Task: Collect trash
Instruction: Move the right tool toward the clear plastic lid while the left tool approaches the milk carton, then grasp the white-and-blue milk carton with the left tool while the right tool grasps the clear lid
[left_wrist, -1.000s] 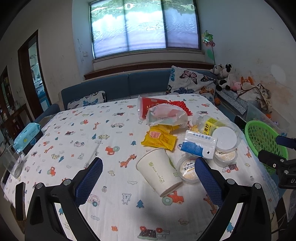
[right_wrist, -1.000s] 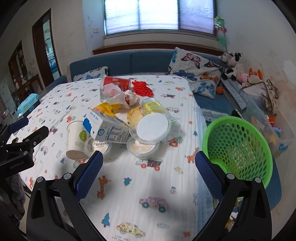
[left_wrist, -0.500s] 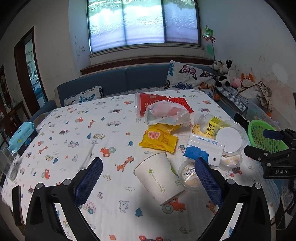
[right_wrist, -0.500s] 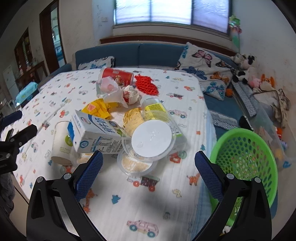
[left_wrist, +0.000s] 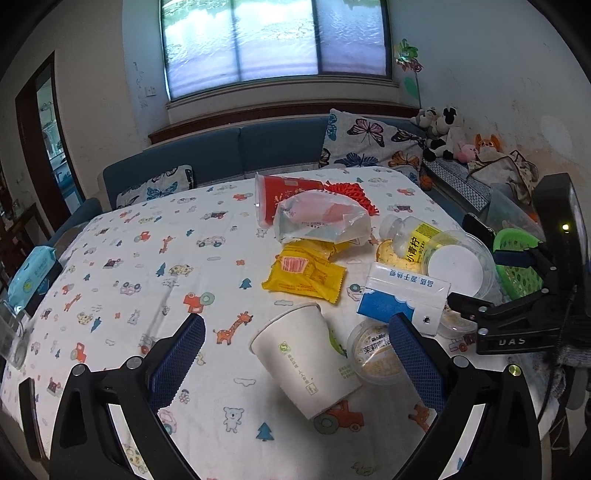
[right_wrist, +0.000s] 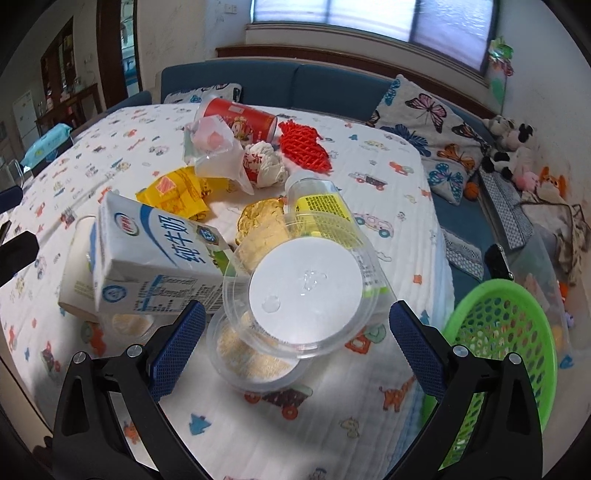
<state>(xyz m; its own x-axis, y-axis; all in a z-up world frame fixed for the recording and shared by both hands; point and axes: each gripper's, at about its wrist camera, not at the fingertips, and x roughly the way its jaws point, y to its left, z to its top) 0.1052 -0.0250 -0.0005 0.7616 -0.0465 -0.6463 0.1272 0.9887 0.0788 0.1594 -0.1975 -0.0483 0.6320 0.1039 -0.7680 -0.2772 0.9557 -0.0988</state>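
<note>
Trash lies piled on the cartoon-print tablecloth (left_wrist: 147, 258). In the left wrist view a white paper cup (left_wrist: 304, 360) lies on its side between my open left gripper's (left_wrist: 295, 354) fingers, with a milk carton (left_wrist: 402, 299), yellow wrapper (left_wrist: 304, 275) and plastic bag (left_wrist: 321, 218) beyond. In the right wrist view my open right gripper (right_wrist: 297, 336) hovers just before a clear tub with a white lid (right_wrist: 304, 290), stacked on a second tub (right_wrist: 251, 356). The milk carton (right_wrist: 159, 254) lies left of it. The green basket (right_wrist: 509, 347) sits at the right, off the table edge.
A red cup (right_wrist: 240, 118), red netting (right_wrist: 304, 146), crumpled paper (right_wrist: 264, 164) and a yellow-labelled bottle (right_wrist: 321, 201) lie farther back. A blue wipes pack (left_wrist: 31, 267) and a glass (left_wrist: 11, 339) are at the table's left edge. A blue sofa (left_wrist: 229, 155) runs behind.
Both grippers have moved forward and lower toward the pile. The right gripper has closed in on the white-lidded tub. Both stay open and empty.
</note>
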